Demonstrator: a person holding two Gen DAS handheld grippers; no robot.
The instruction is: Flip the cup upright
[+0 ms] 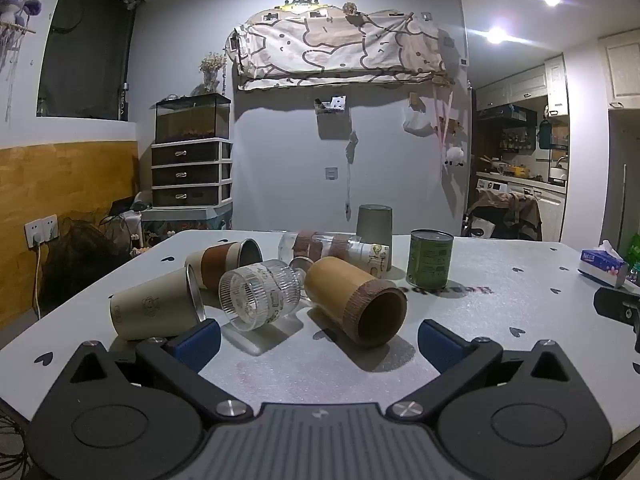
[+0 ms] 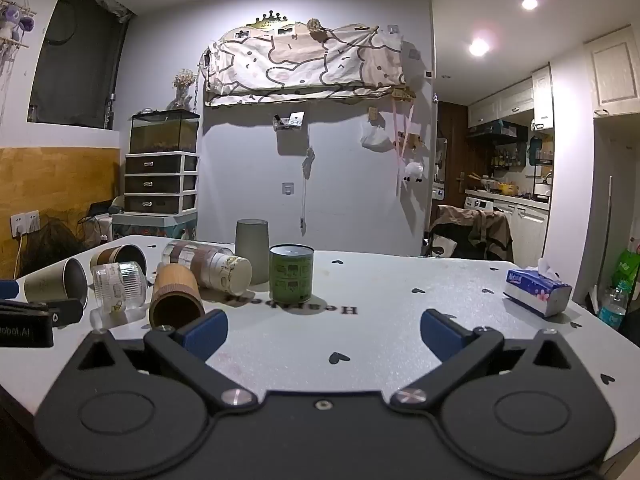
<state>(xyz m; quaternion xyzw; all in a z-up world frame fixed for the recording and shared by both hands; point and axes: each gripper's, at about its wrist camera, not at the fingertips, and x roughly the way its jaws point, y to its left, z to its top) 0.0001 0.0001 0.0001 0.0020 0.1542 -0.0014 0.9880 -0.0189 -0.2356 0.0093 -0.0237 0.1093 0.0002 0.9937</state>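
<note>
Left wrist view: the left tool [image 1: 319, 340], spread wide and holding nothing, faces the bamboo cup [image 1: 356, 302] lying on its side on the white table [image 1: 500, 300], mouth toward the tool — just ahead.

Right wrist view: the right tool [image 2: 323, 332], also wide and unloaded, has the cup [image 2: 176, 298] off to its left — the left looks nearer; a dim kitchen behind.

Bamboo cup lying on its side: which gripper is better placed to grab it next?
Left. The bamboo cup lies just ahead of the open left gripper, almost between its jaws. The right gripper, also open, faces bare table, with the cup off to its left.
</note>
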